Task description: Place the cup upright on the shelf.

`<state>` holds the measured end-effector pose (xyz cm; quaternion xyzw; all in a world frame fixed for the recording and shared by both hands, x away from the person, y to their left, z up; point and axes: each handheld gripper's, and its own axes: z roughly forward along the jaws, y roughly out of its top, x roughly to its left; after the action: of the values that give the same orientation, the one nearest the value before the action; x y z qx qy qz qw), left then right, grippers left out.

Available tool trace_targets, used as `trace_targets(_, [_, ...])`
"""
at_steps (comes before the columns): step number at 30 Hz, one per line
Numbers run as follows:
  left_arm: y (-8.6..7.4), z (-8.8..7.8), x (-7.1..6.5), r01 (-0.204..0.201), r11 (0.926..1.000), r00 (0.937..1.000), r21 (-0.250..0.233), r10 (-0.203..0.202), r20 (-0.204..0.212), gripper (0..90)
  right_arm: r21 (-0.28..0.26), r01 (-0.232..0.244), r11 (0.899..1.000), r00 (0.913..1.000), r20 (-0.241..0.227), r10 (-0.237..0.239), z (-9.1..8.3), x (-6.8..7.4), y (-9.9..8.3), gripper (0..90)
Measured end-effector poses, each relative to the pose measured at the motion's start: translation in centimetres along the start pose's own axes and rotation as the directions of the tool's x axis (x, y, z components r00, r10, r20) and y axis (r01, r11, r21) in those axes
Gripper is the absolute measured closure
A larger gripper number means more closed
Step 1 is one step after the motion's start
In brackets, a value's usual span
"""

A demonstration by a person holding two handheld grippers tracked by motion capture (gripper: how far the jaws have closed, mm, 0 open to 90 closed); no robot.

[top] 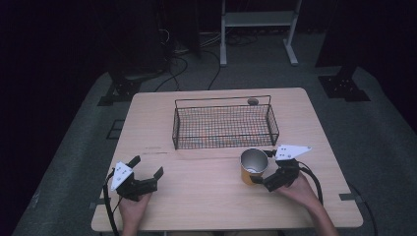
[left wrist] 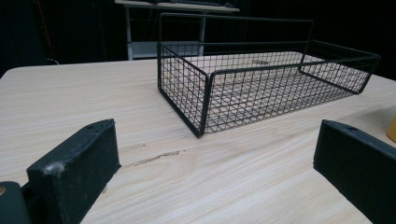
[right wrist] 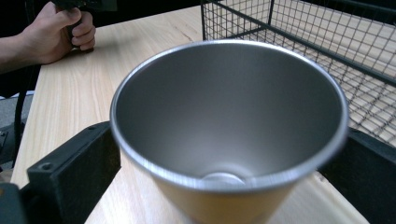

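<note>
Fingers of the right gripper [top: 264, 173] sit on either side of the cup [top: 253, 166], one black finger [right wrist: 74, 165] against its left wall and the other against its right, just below the rim; they look closed on it, though the contact on the far side is partly hidden. The cup stands upright on the surface [top: 206, 196], between those fingers and just in front of the basket [top: 224, 123].

It is a steel cup with a yellow outer coat, stiff and probably light. Its wall tapers towards the base, and the smooth metal is likely slippery, so a pinch high on the wall, under the flared rim, seems the safest hold; lower down it could squirt upward out of the fingers. Inside, the cup is empty.

Beyond the fingertips lies the wire basket, low and rectangular, with nothing in it; the wood shows through its mesh floor.

Left gripper [top: 145, 178] rests well apart from the cup, its fingers spread wide with nothing between them, pointing at the basket's near corner [left wrist: 204, 100].
</note>
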<state>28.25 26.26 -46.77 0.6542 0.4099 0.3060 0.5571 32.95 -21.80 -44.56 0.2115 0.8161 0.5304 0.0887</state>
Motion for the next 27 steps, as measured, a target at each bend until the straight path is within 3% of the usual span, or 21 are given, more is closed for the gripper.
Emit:
trace_targets(10, [0.0,0.0,0.0,0.000,1.0000,1.0000,0.000,0.000,0.001,0.0,0.009,0.008,1.000,0.9998,-0.019,-0.008,1.4,0.1,0.4,0.0])
trace_targets(22, [0.0,0.0,0.0,-0.001,1.0000,1.0000,0.000,0.001,0.001,0.0,0.008,-0.003,1.000,0.9998,-0.018,0.003,1.6,0.0,0.4,0.3])
trace_targets(23, [0.0,0.0,0.0,-0.001,1.0000,1.0000,0.000,0.001,0.001,0.0,0.011,-0.002,1.000,0.9998,-0.021,0.002,1.6,-0.1,0.4,8.7])
trace_targets(27, [0.0,0.0,0.0,-0.001,1.0000,1.0000,-0.001,0.001,0.001,0.0,0.007,-0.003,1.000,1.0000,-0.006,0.003,1.4,-0.2,0.4,12.2])
